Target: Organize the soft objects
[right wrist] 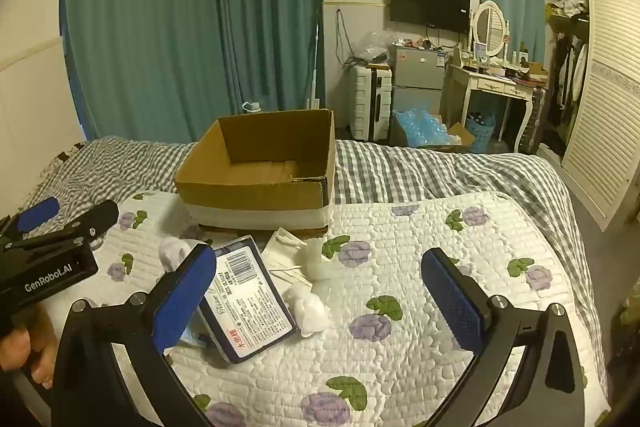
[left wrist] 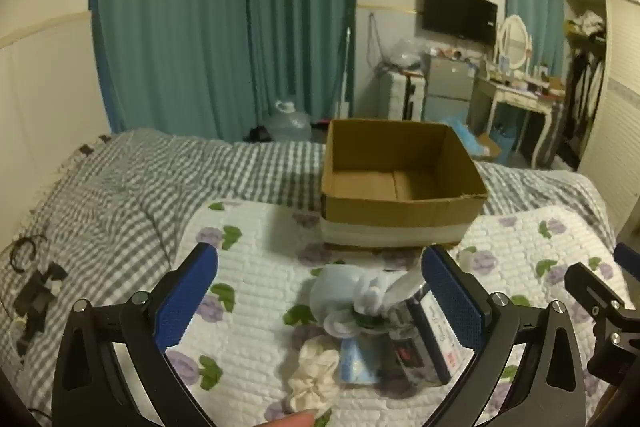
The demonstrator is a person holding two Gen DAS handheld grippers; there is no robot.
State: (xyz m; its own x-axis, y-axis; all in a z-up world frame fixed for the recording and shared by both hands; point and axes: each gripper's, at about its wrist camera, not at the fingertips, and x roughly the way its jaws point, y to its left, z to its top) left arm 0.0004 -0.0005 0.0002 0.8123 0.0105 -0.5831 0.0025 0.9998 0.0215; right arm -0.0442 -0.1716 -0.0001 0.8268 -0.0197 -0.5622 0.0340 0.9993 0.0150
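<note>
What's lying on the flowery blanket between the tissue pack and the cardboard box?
In the right wrist view, a flat packet of face masks lies between the tissue pack and the cardboard box.

Quilt right of cardboard box free; clutter pile blocks front.

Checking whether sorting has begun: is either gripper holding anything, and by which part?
Nothing is held. The left gripper and right gripper both stand wide open above the quilt.

Your left tool and right tool share one build: curved black frames, silver screws at the pivots, ribbed blue pads. One body reads "GenRobot.AI" in white.
</note>
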